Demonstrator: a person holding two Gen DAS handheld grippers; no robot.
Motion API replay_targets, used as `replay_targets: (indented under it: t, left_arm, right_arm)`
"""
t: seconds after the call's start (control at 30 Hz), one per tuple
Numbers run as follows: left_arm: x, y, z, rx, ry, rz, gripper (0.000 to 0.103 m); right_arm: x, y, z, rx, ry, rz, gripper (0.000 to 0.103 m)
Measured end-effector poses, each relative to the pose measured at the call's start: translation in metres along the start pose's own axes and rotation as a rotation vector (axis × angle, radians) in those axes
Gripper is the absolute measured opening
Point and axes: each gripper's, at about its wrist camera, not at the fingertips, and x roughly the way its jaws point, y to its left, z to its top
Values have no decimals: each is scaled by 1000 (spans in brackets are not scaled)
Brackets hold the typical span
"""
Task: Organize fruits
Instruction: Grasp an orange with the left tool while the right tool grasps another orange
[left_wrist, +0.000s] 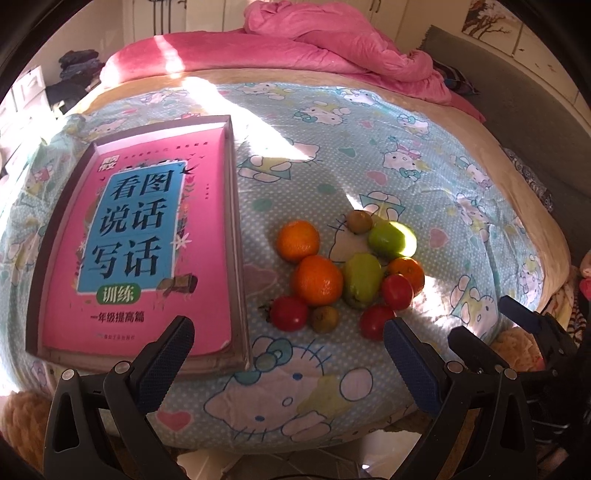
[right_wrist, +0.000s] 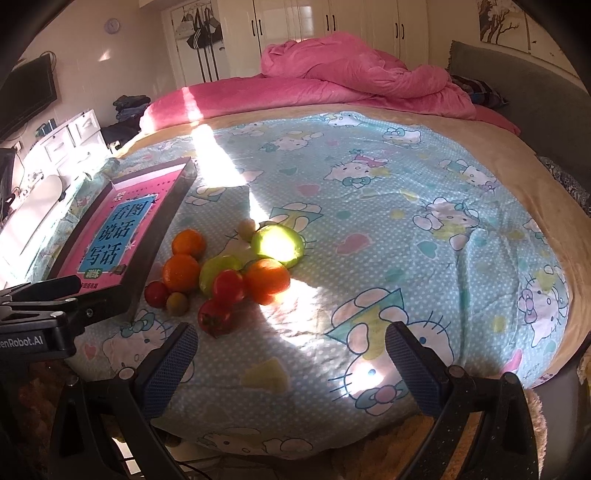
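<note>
A pile of fruit lies on the cartoon-cat bedspread: oranges (left_wrist: 298, 240) (right_wrist: 181, 272), green fruits (left_wrist: 362, 279) (right_wrist: 277, 245), red tomatoes (left_wrist: 290, 313) (right_wrist: 215, 316) and small brownish fruits (left_wrist: 324, 319) (right_wrist: 177, 303). A shallow dark tray (left_wrist: 239, 258) (right_wrist: 147, 273) with a pink book (left_wrist: 136, 251) (right_wrist: 110, 236) in it lies left of the fruit. My left gripper (left_wrist: 288, 339) is open and empty, just short of the pile. My right gripper (right_wrist: 291, 343) is open and empty, right of the pile; it also shows in the left wrist view (left_wrist: 513, 325).
A crumpled pink duvet (left_wrist: 332, 40) (right_wrist: 354, 70) lies at the far end of the bed. A grey headboard (right_wrist: 524, 92) runs along the right. White drawers (right_wrist: 70, 136) and wardrobes (right_wrist: 325, 22) stand beyond the bed. The bed's front edge is just below the grippers.
</note>
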Motion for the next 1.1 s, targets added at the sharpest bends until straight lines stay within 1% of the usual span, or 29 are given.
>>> replay_targets:
  t: [0.07, 0.17, 0.27, 0.3, 0.33, 0.4, 0.53, 0.57, 0.6, 0.63, 0.7, 0.8, 0.83, 0.9, 1.1]
  left_arm:
    - [6, -2, 5, 19, 20, -5, 102]
    - [15, -9, 12, 74, 38, 9, 100]
    - [26, -17, 18, 137, 68, 29, 93]
    - [30, -18, 20, 149, 84, 20, 86]
    - [34, -18, 22, 156, 98, 8, 78]
    - [37, -20, 26, 172, 100, 17, 78]
    - [43, -24, 33, 192, 132, 13, 76]
    - [44, -25, 34, 198, 140, 11, 75]
    - [46, -26, 35, 204, 148, 12, 67]
    - [48, -28, 35, 215, 161, 14, 61]
    - [51, -30, 35, 224, 181, 10, 59]
    - [53, -35, 35, 245, 189, 8, 57]
    - [55, -36, 35, 246, 195, 10, 53]
    - [61, -35, 37, 241, 216, 17, 49]
    - [76, -36, 37, 247, 262, 17, 49]
  right_arm:
    - [10, -3, 5, -4, 21, 1, 102]
    - [24, -4, 10, -41, 51, -14, 102]
    - [37, -5, 13, -72, 73, -13, 102]
    - [41, -6, 14, -75, 84, 0, 101]
    - [45, -7, 15, -78, 92, 7, 99]
    - [52, -7, 17, -95, 106, 8, 92]
    - [61, -9, 18, -119, 117, 21, 87]
    - [61, -8, 18, -123, 119, 26, 83]
    - [63, -8, 18, -128, 118, 29, 81]
    - [63, -8, 19, -134, 115, 30, 80]
    - [64, -6, 21, -145, 109, 39, 77]
    - [65, -4, 22, -159, 106, 54, 75]
    - [65, -3, 22, -160, 104, 57, 75]
    - [66, -3, 22, -160, 103, 65, 74]
    - [68, -3, 23, -162, 104, 91, 74]
